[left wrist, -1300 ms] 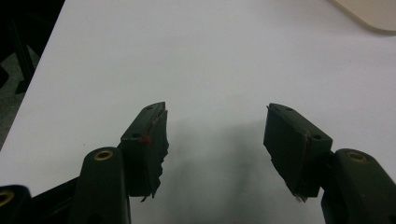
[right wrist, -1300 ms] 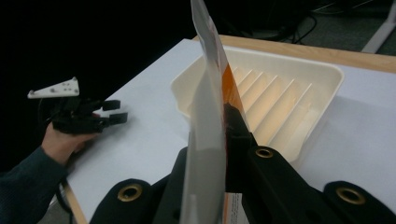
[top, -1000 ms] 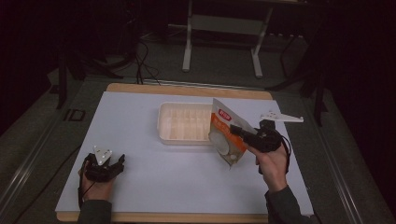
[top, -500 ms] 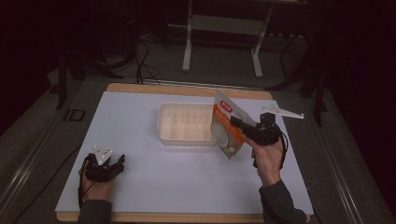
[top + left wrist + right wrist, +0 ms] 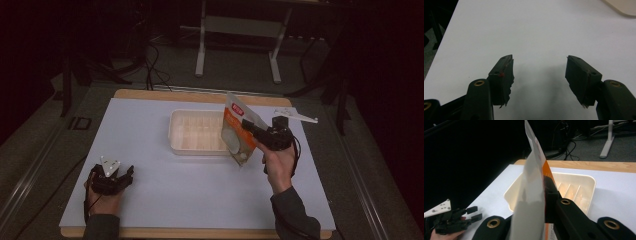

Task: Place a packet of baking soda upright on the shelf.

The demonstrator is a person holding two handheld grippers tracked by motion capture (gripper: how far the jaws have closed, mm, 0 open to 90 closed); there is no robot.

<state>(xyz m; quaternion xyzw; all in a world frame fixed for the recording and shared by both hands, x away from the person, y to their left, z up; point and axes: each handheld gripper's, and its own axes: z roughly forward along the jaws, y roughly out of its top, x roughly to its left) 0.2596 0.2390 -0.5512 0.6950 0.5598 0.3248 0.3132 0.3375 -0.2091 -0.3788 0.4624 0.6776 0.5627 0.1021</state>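
Observation:
My right gripper is shut on an orange and white pouch, held in the air over the right end of a cream tray. In the right gripper view the pouch stands edge-on between the jaws, with the tray behind it. My left gripper rests open near the table's front left corner. In the left gripper view its pads stand wide apart over bare white table, nothing between them.
A white sheet covers the table, with a wooden edge at the back. A metal stand and cables lie on the floor beyond. The left gripper also appears far off in the right gripper view.
My right gripper has lifted the pouch and carried it up and slightly back, over the tray's right end. The left gripper has stayed in place.

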